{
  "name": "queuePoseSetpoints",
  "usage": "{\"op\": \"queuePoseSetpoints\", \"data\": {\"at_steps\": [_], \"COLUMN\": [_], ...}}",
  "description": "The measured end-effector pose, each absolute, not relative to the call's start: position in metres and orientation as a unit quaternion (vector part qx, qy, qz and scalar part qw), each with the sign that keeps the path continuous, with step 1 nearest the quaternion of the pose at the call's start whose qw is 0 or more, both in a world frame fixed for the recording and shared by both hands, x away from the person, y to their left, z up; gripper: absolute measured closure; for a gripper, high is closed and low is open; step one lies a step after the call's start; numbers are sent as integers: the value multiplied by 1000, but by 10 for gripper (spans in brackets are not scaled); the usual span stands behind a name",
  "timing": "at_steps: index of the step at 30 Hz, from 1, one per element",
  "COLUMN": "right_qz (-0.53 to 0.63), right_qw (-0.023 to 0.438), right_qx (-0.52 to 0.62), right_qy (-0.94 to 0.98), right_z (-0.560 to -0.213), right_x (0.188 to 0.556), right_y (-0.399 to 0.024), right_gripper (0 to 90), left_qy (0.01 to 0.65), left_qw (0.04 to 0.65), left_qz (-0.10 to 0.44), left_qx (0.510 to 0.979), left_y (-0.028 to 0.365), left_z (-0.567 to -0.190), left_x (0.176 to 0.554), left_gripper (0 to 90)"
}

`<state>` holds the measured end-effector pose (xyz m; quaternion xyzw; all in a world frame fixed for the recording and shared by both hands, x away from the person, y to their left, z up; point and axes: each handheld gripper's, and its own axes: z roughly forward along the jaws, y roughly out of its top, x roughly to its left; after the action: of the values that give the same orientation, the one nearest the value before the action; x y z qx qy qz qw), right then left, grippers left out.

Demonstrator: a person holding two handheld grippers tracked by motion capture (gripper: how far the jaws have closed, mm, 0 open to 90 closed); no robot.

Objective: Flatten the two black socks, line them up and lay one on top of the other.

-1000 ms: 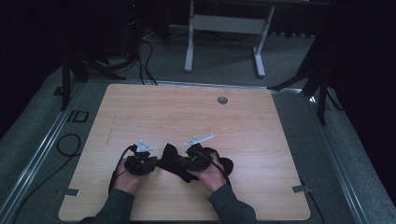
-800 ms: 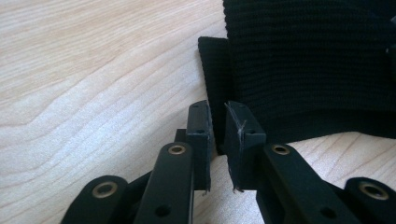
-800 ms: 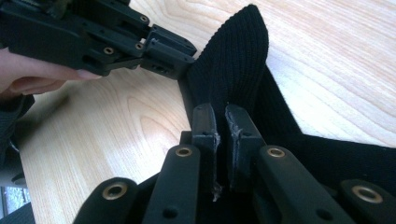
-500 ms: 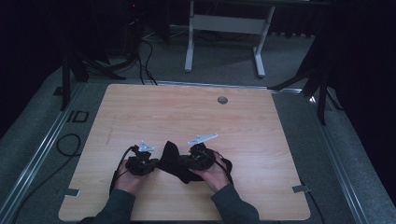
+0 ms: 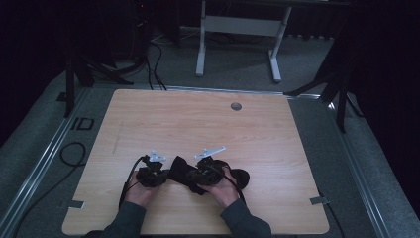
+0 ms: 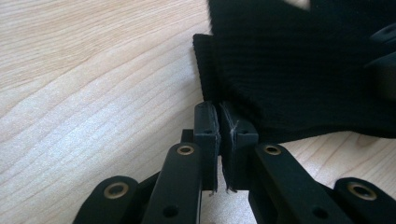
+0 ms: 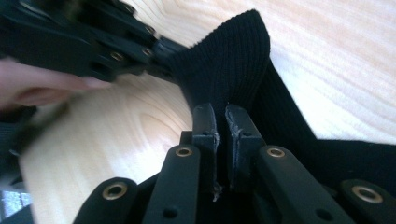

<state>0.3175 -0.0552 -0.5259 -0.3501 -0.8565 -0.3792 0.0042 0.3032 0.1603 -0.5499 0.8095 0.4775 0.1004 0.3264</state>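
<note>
Black knit cloth [image 5: 184, 169] near table [image 5: 208, 119] edge — left gripper [image 6: 218, 116] & right gripper [image 7: 220, 116] both clamped on it — left jaws just closed

It's a light wood table [image 5: 277, 148] with rounded corners, sitting on grey carpet [image 5: 381, 163]. A black knit cloth [image 5: 184, 169] lies on it near the front edge, stretched between the left claw [image 5: 166, 174] and the right claw [image 5: 190, 174], both pinching it; part of it trails out past the right claw. A small round grommet [image 5: 236, 106] sits in the tabletop well beyond both claws, toward the far edge.
</note>
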Motion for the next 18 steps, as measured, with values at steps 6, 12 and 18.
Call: {"op": "queuePoseSetpoints", "data": {"at_steps": [6, 12, 18], "right_qz": [-359, -347, -338], "right_qw": [-2, -2, -1], "right_qx": [-362, -367, -361], "right_qy": [-860, -863, -869], "right_z": [-536, -542, -544], "right_x": [320, 322, 323], "right_y": [-51, -49, -47], "right_gripper": [833, 832, 832], "left_qy": [479, 492, 476], "left_qw": [330, 350, 379], "left_qz": [99, 110, 124], "left_qx": [807, 790, 784], "left_y": [163, 173, 171], "left_z": [-548, -541, -532], "left_x": [303, 303, 300], "left_gripper": [822, 810, 805]}}
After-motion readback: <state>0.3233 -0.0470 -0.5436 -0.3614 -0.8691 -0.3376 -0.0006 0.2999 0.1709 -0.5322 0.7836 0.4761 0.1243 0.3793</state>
